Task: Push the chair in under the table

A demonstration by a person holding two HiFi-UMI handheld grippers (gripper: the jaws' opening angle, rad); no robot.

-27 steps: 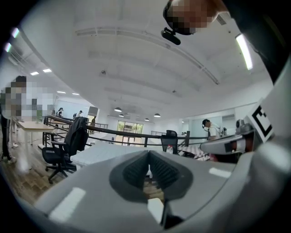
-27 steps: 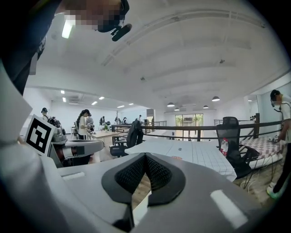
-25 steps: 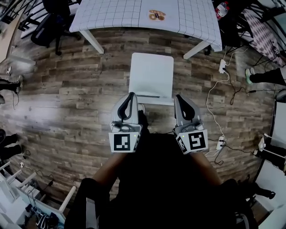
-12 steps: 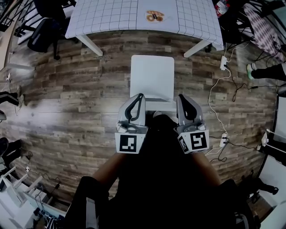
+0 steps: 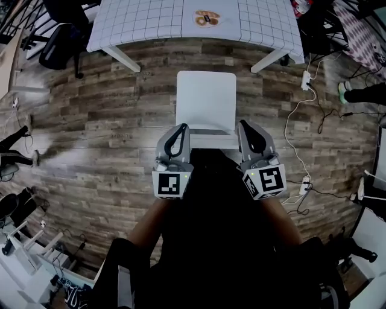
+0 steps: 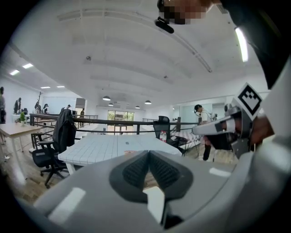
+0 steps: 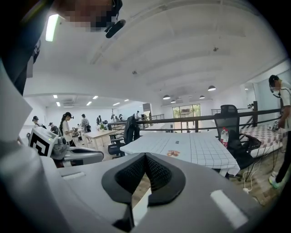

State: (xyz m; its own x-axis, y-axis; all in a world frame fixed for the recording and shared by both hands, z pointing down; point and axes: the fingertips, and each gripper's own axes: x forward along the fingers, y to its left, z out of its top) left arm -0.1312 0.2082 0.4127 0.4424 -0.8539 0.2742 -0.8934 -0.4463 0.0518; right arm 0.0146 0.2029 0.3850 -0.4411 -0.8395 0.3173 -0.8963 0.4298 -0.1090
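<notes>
A white chair (image 5: 205, 99) stands on the wood floor a short way in front of the white gridded table (image 5: 157, 21), its seat outside the table's edge. My left gripper (image 5: 180, 128) and right gripper (image 5: 243, 125) reach the two ends of the chair's backrest (image 5: 208, 140); contact cannot be told. Both are shut with nothing between the pads. In the left gripper view the closed jaws (image 6: 148, 154) point at the table (image 6: 100, 148), with a strip of the chair (image 6: 155, 205) below. The right gripper view shows its closed jaws (image 7: 145, 157) and the table (image 7: 195, 148).
White cables and power strips (image 5: 304, 81) run across the floor to the right of the chair. A black office chair (image 5: 57, 42) stands at the table's left corner. A small orange-patterned item (image 5: 207, 18) lies on the table. White furniture legs (image 5: 30, 247) show at the lower left.
Both grippers have crept forward and a little down toward the chair's backrest. The left one tilted and straightened again. Chair and table keep about the same gap.
</notes>
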